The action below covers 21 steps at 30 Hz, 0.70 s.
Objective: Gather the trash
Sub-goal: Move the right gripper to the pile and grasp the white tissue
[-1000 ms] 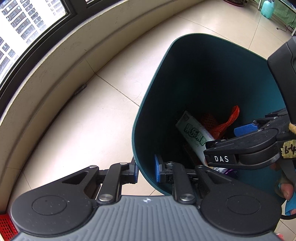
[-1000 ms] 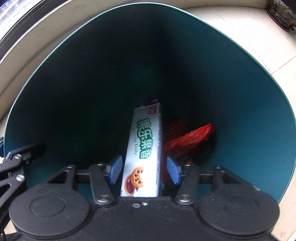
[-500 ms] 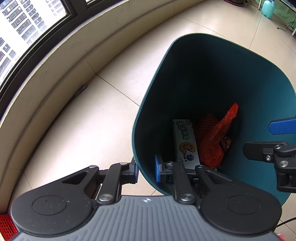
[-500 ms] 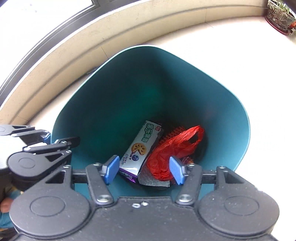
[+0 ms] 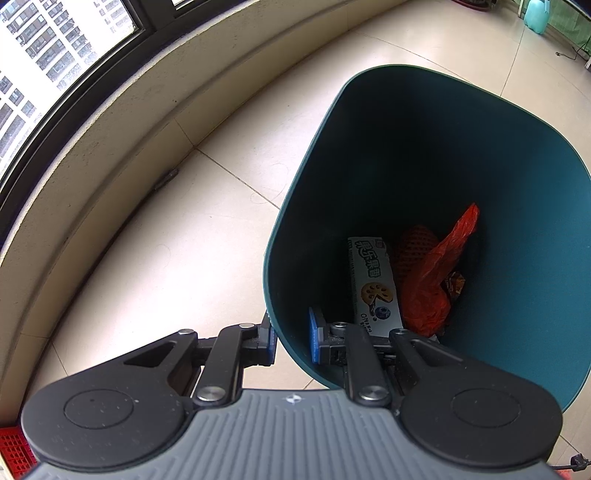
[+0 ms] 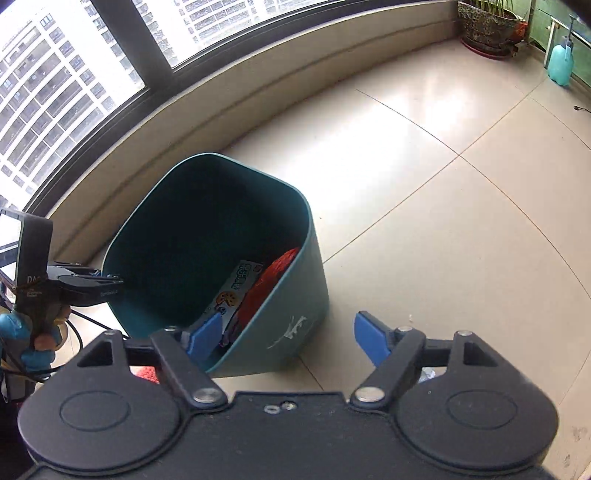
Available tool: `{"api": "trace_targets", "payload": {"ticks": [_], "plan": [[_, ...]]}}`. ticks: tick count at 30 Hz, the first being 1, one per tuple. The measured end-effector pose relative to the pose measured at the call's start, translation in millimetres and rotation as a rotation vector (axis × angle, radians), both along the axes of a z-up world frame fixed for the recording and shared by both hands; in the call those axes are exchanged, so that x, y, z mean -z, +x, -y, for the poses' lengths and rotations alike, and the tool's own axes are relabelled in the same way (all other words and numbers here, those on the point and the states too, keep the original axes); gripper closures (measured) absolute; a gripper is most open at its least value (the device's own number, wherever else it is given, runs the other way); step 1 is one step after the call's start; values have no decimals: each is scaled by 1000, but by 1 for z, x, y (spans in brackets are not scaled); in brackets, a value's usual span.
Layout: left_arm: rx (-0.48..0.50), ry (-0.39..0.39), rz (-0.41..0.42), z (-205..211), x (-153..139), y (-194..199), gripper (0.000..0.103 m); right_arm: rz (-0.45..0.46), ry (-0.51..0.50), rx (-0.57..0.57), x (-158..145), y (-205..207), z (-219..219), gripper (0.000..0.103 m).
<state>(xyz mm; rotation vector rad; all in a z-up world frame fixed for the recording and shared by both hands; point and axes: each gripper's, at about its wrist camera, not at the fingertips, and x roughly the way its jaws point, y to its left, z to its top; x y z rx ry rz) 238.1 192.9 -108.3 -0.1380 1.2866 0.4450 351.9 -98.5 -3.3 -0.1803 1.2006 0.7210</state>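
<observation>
Taking the teal bin [image 5: 517, 229] as the landmark: at its left rim, the left gripper [image 5: 291, 339] is clamped on the wall, one blue pad outside and one inside. Left of the bin lies bare tiled floor [image 5: 155, 258], bounded by a low curved ledge [image 5: 110, 155] under the window. Inside the bin, on the bottom, a cookie box [image 5: 375, 284] lies flat, its long axis running from the gripped rim toward the far wall. Just right of it, touching, sits a crumpled red bag [image 5: 432, 280]. The right gripper [image 6: 288, 332] hangs above the bin's right rim, its jaws opening wide with nothing gripped between them. Right of the bin the floor is open toward a plant pot [image 6: 487, 26].
</observation>
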Motion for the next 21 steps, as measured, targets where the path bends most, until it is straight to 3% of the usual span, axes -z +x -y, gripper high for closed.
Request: {"api": "trace_targets", "payload": {"ticks": [3,13,17,21], "plan": [[3,3,1,-10,2,-7,87,-29,-37,122,25,15,41,14],[-5,12,-14,-11,11,-6,87,-191,-195,576,150,67,149,14],[-1,14,-16,-11,13,-6,87,-288,-204,764,200,72,182,15],[5,26,-24,-10,16,-6,87,-362,-180,829,237,69,194,17]]}}
